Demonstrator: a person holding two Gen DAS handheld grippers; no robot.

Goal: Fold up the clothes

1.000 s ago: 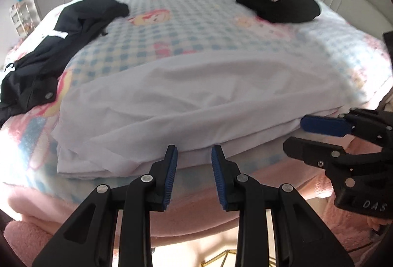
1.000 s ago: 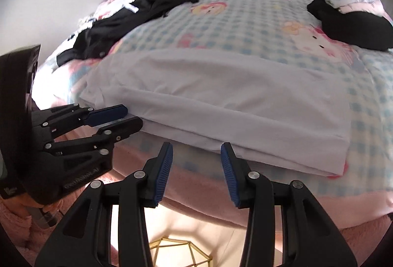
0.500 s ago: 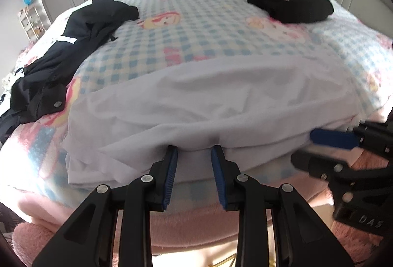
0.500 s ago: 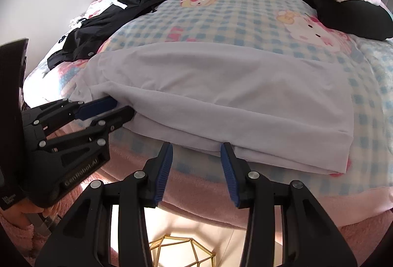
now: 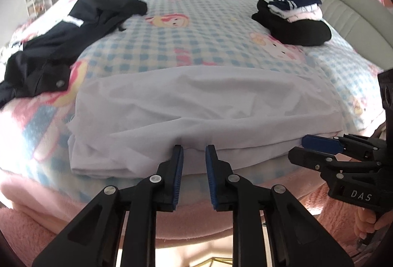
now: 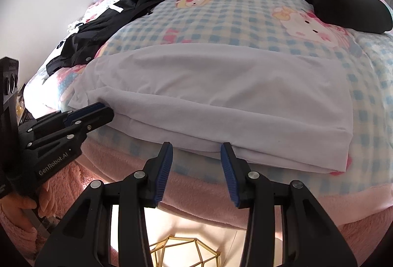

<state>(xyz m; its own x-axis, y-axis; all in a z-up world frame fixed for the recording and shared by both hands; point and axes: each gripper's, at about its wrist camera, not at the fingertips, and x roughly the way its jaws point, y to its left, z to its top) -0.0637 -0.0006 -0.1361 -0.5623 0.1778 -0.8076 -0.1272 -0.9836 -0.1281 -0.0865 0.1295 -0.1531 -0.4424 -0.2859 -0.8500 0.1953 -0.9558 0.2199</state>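
Nearest, left hand-held gripper [image 5: 194,156]: jaws just closing in, tips at the near edge of the white garment [image 5: 203,104], top layer bunched at the tips; a gap remains between the blue pads, so not clearly clamped yet. Right hand-held gripper [image 6: 196,156]: jaws parted, fabric edge at their tips, nothing pinched. Both at the same near hem, left one toward the left end, right one nearer the middle.

Beyond, white garment: flat on the near part of the bed [image 5: 208,28], already doubled into a broad rectangle with stacked layers showing along the near edge. Judged partly folded; a further fold away from the near edge likely pending.

Farther out, far left: black clothing [image 5: 73,28], sprawled and unfolded, seemingly still to do. Far right: folded stack [image 5: 294,16], dark and pale pieces piled neatly, apparently finished. Overall judged around mid-task.
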